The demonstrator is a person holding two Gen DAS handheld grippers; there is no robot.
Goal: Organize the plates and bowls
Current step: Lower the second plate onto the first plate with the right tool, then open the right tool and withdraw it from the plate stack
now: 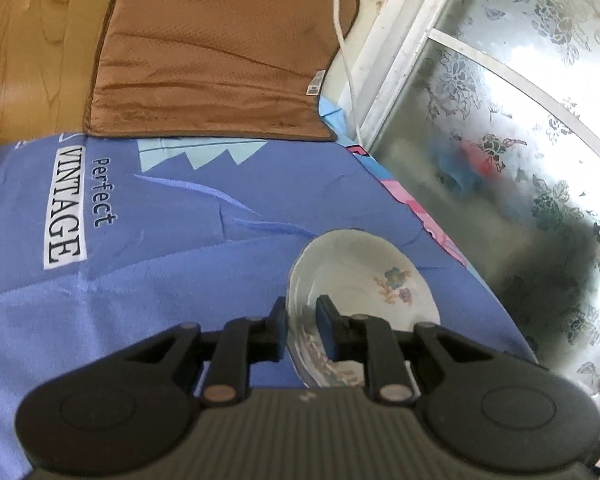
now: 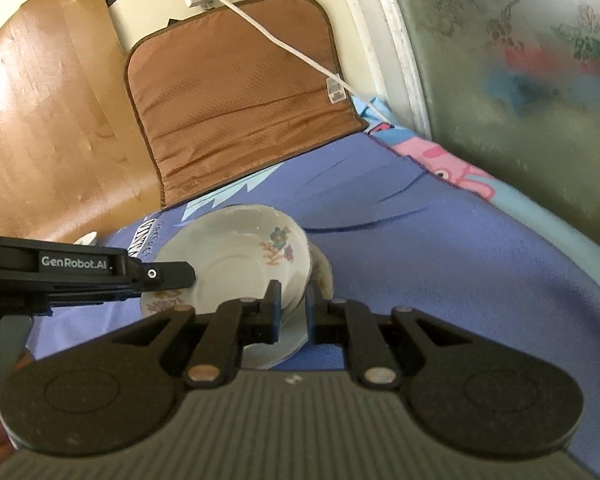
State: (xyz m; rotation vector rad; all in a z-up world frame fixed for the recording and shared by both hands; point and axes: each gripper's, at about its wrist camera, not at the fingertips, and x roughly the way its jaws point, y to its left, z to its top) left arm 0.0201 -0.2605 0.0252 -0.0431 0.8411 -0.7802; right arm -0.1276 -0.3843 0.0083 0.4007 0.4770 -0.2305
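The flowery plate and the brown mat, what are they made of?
The plate looks like glazed china: shiny, pale, with printed flowers and a wavy rim. The brown mat looks like woven cloth, slightly glossy, with creases and a sewn edge.

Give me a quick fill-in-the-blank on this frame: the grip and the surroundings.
1. The left gripper is shut on the rim of a dish painted with ___.
2. The blue cloth under it reads "Perfect ___".
3. The mat at the cloth's far end is ___ in colour.

Missing words: flowers; VINTAGE; brown
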